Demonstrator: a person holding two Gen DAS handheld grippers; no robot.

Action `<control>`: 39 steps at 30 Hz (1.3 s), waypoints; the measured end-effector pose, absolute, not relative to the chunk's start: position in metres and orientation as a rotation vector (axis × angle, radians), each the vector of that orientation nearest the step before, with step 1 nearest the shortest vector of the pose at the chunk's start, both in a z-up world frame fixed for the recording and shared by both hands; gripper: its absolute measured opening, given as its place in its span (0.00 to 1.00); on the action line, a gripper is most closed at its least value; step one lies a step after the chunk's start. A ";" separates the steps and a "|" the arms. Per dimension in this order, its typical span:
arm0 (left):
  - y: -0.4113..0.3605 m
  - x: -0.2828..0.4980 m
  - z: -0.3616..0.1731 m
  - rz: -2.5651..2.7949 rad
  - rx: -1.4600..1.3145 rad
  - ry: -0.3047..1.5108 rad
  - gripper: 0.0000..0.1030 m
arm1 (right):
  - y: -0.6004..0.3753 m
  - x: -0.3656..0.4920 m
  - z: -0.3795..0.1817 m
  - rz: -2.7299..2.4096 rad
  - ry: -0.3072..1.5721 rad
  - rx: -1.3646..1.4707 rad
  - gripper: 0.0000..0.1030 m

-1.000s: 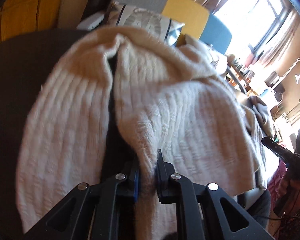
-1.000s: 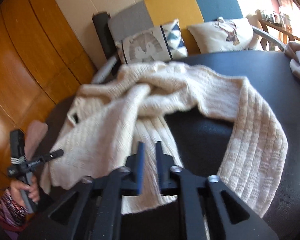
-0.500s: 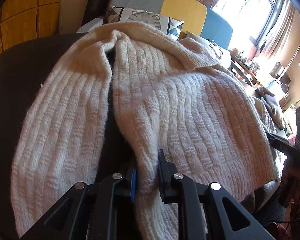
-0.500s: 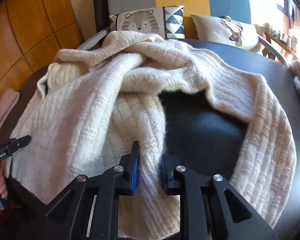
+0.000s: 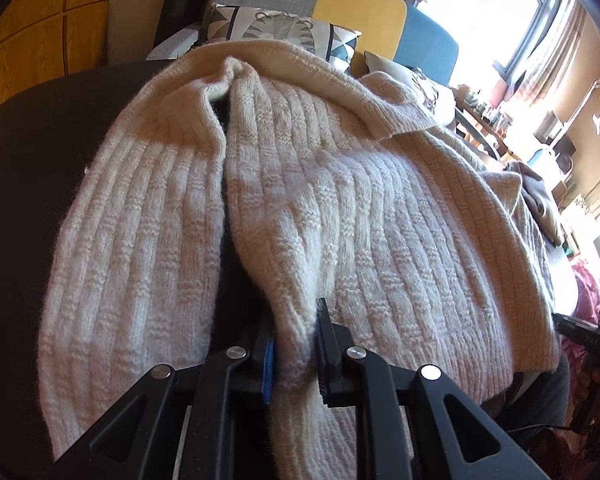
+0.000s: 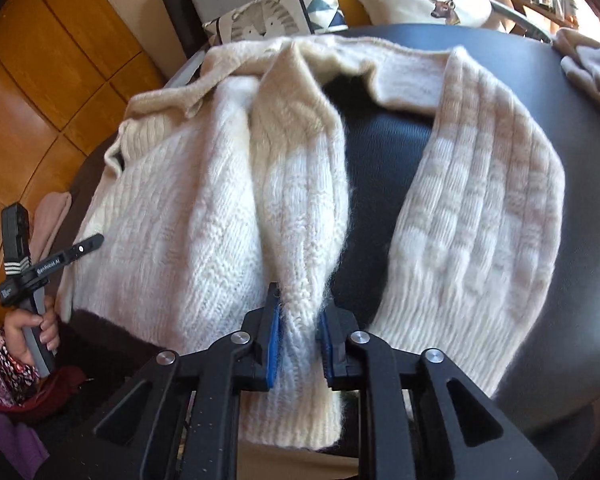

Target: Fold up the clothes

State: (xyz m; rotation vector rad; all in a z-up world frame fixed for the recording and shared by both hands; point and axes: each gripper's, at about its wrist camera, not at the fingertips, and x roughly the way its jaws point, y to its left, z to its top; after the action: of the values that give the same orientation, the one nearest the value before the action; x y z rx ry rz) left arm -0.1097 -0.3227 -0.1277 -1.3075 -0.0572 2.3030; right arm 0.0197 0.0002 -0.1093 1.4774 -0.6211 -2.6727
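Left gripper (image 5: 294, 346) clamped on a pinch of the cream sweater (image 5: 339, 208); right gripper (image 6: 298, 343) also around a fold (image 6: 300, 240) of it, jaws opening slightly, knit between them. Sweater spread on the dark table (image 6: 379, 152), near edge. Best to lift both pinches evenly, keeping the fabric taut.

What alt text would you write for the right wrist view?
The right gripper, its jaws opening slightly, holds a fold of a cream knitted sweater spread on a dark table. Far left, a hand holds the other gripper.
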 end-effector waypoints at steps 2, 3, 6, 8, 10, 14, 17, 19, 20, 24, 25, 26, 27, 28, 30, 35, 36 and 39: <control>-0.327 -0.105 -0.116 2.357 -1.264 -0.044 0.15 | 0.009 0.026 -0.102 -2.708 -0.696 1.417 0.32; -0.329 -0.102 -0.111 2.384 -1.242 -0.037 0.15 | 0.016 0.031 -0.095 -2.746 -0.731 1.368 0.35; -0.333 -0.096 -0.084 2.474 -1.110 -0.046 0.15 | 0.036 0.040 -0.078 -2.899 -0.679 1.321 0.45; -0.326 -0.095 -0.070 2.497 -1.038 -0.025 0.15 | 0.043 0.042 -0.072 -2.963 -0.589 1.341 0.51; -0.310 -0.097 -0.064 2.470 -1.021 0.032 0.15 | 0.041 0.040 -0.076 -2.946 -0.502 1.399 0.52; -0.283 -0.099 -0.063 2.471 -1.022 0.166 0.15 | 0.027 0.032 -0.095 -2.927 -0.299 1.565 0.52; -0.283 -0.097 -0.064 2.492 -1.024 0.187 0.15 | 0.024 0.037 -0.111 -2.907 -0.239 1.606 0.52; -0.295 -0.098 -0.070 2.504 -1.070 0.167 0.16 | 0.018 0.039 -0.114 -2.934 -0.087 1.604 0.50; -0.302 -0.098 -0.073 2.509 -1.096 0.152 0.16 | 0.018 0.040 -0.113 -2.940 -0.046 1.601 0.36; -0.331 -0.092 -0.097 2.459 -1.220 0.062 0.16 | 0.033 0.041 -0.104 -2.960 -0.087 1.553 0.17; -0.335 -0.089 -0.103 2.451 -1.240 0.065 0.16 | 0.041 0.040 -0.099 -2.973 -0.144 1.527 0.17; -0.338 -0.086 -0.109 2.446 -1.259 0.074 0.16 | 0.051 0.038 -0.092 -2.986 -0.207 1.500 0.17; -0.339 -0.083 -0.113 2.441 -1.272 0.079 0.16 | 0.061 0.037 -0.086 -3.000 -0.272 1.473 0.17; -0.339 -0.081 -0.117 2.434 -1.282 0.081 0.16 | 0.072 0.036 -0.080 -3.017 -0.334 1.444 0.17; -0.336 -0.077 -0.123 2.419 -1.292 0.089 0.16 | 0.093 0.035 -0.069 -3.050 -0.445 1.380 0.17; -0.326 -0.071 -0.125 2.403 -1.279 0.141 0.16 | 0.141 0.028 -0.044 -3.130 -0.632 1.278 0.17; -0.325 -0.071 -0.125 2.401 -1.279 0.147 0.16 | 0.149 0.026 -0.040 -3.152 -0.656 1.260 0.17; -0.326 -0.070 -0.125 2.397 -1.283 0.141 0.16 | 0.182 0.019 -0.032 -3.217 -0.726 1.216 0.17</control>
State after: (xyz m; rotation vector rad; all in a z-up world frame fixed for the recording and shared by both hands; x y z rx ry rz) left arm -0.0700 -0.3258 -0.1250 -1.2835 0.1405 2.3969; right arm 0.0189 0.1817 -0.0316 1.2156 -0.7259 -3.2166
